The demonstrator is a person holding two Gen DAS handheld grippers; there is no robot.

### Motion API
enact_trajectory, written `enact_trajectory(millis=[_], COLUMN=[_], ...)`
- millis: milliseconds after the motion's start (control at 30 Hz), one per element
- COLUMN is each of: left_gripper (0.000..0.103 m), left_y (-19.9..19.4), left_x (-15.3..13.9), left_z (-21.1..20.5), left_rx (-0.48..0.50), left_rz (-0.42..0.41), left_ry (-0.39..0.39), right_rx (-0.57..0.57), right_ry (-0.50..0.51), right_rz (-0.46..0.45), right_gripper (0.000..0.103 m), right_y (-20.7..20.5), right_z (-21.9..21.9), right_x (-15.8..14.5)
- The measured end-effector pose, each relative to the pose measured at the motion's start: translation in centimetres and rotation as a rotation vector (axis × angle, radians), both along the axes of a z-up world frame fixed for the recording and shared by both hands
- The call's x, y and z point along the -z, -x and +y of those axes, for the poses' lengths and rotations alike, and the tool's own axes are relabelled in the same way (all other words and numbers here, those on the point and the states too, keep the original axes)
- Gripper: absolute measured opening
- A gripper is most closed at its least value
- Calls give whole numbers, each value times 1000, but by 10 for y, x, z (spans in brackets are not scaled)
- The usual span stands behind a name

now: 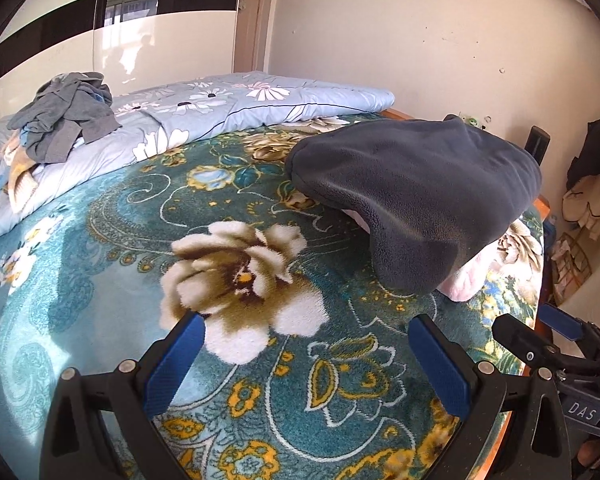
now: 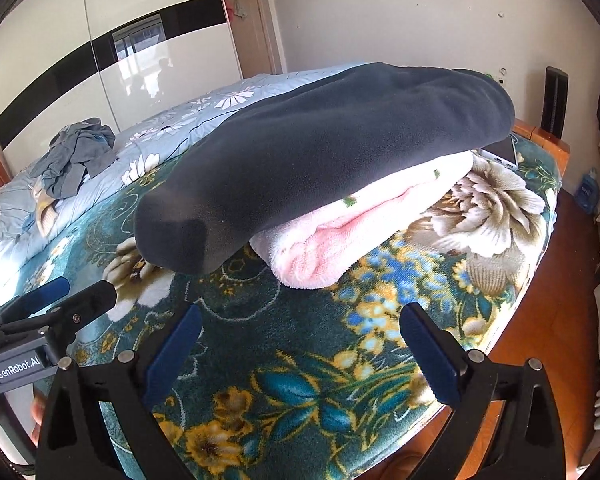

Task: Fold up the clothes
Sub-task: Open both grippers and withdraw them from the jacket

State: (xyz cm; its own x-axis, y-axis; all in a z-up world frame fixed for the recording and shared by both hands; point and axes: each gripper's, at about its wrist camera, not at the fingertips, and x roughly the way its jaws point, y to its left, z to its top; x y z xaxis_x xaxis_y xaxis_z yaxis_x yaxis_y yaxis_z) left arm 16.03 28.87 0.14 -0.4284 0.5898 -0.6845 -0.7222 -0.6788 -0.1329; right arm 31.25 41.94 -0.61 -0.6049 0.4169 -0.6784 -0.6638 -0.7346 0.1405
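Bed (image 1: 100,280) covered by a teal floral blanket is seen from both wrist cameras. Dark fleece (image 2: 320,152) is laid folded on a pink towel (image 2: 340,232), at 12 o'clock of the right gripper (image 2: 300,344) and at 1 o'clock of the left gripper (image 1: 306,352). Both pairs of fingers are spread wide, nothing between them. Grey clothes (image 1: 66,116) are heaped at 10 o'clock on a blue quilt (image 1: 220,108).

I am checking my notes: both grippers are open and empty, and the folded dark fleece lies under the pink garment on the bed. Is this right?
One thing is wrong: the dark fleece lies on top of the pink garment, not under it, as the right wrist view shows. The left gripper and right gripper are indeed open and empty.
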Motion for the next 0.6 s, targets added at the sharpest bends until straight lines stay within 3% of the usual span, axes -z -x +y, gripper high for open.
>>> enact_trajectory(millis=[600], left_gripper=[103], left_y=[3], left_x=[8], left_z=[-9], left_rx=[-46], left_rz=[7], left_ry=[34], right_rx=[-5], right_ry=[-3], right_rz=[1], right_gripper=[100], right_y=[-2], right_z=[-14], right_x=[4])
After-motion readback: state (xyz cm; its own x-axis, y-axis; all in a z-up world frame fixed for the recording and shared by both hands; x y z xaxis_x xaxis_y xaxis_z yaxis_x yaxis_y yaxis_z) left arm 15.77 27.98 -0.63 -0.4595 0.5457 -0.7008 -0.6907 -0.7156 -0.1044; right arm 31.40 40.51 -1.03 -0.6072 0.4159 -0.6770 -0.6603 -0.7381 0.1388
